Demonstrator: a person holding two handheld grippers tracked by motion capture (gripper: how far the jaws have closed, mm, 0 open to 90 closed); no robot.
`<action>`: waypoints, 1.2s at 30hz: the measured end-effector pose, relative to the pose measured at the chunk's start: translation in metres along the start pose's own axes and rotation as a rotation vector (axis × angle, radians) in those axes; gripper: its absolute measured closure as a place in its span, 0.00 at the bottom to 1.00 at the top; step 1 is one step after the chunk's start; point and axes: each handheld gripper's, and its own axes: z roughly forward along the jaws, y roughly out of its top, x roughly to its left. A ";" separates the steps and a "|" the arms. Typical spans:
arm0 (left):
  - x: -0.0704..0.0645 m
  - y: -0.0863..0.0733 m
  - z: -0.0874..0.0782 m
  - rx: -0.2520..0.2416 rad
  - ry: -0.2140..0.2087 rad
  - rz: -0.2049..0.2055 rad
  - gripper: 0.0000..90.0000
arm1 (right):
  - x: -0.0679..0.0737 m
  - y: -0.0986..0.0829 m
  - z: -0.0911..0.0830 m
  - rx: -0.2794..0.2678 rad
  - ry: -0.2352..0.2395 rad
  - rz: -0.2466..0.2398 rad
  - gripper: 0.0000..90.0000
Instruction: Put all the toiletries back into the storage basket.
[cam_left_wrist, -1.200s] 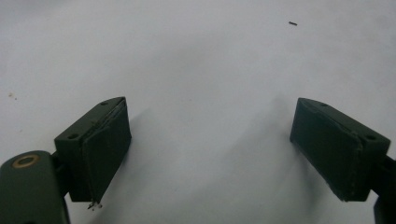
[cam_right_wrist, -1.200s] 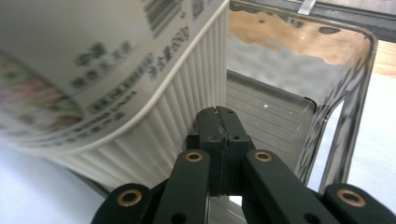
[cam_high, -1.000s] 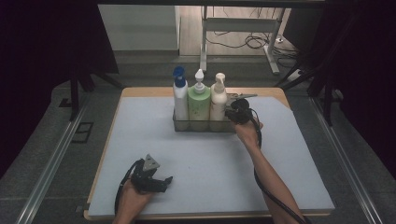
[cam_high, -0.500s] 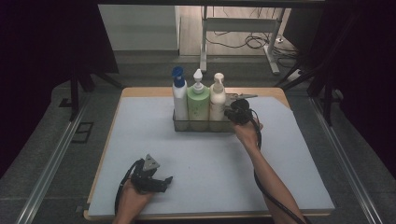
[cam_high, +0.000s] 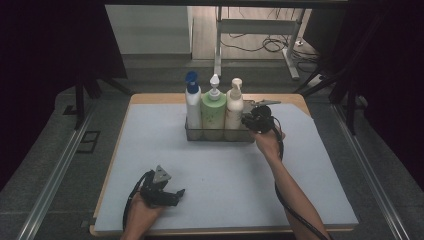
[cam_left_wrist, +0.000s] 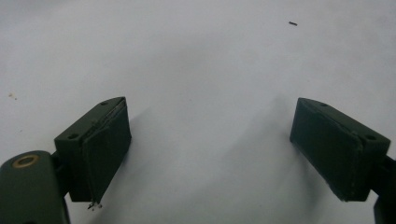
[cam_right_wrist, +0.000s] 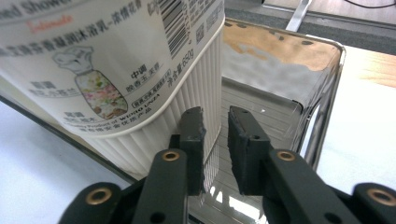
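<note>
Overhead, a person works at a bench (cam_high: 320, 165) covered with a pale mat, a claw in each hand. At the far middle of the bench stands a clear rectangular tray (cam_high: 220, 135) holding three pump bottles in a row: a white bottle with a blue pump (cam_high: 193, 107) at the left, a green bottle (cam_high: 213, 112) in the middle and a cream bottle (cam_high: 233, 110) at the right. The right claw (cam_high: 252, 121) is at the tray's right end, just beside the cream bottle. Seen from the right gripper view, its jaws stand close together with only a narrow gap between them, straddling the thin clear wall of the tray (cam_right_wrist: 322, 107); whether the pads actually press the wall cannot be told. The cream bottle (cam_right_wrist: 107, 70), ribbed at its base and printed with a label and barcode, stands inside the tray, touching or nearly touching the left jaw. The tray's open right-hand part beyond the bottle shows its shiny floor. Well apart, near the front left of the bench, the left claw (cam_high: 175, 194) lies low over the mat in the person's left hand, its jaws spread wide and holding nothing, with bare mat (cam_left_wrist: 201, 70) between them.
</note>
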 end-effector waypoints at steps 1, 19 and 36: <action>0.000 0.000 0.000 0.000 0.000 0.000 0.14 | 0.000 0.000 -0.002 0.001 0.002 0.000 0.82; 0.000 0.000 0.000 -0.002 -0.001 -0.002 0.14 | 0.000 -0.003 -0.028 -0.009 0.052 -0.056 0.48; 0.000 0.000 0.000 -0.003 -0.001 -0.002 0.14 | 0.011 -0.015 -0.058 -0.021 0.066 -0.165 0.13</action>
